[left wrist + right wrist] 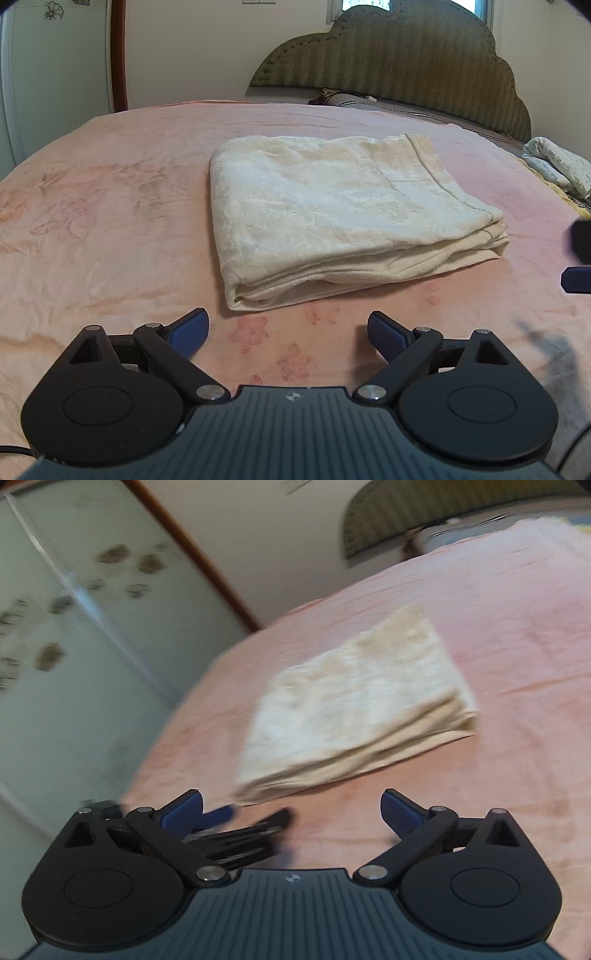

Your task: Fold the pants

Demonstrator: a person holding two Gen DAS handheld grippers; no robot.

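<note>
nearest, the left tongs (288, 328) hang spread wide and empty over the pink bed (110, 236); the right tongs (291, 812) gape just as wide, holding nothing. just beyond lies one pair of cream pants (332, 206), folded into a thick, soft, light stack mid-bed. it looks limp and likely to slump; a pinch at the layered near edge should carry all plies. farther back: one padded headboard (399, 62), one printed cloth (554, 166).
</note>
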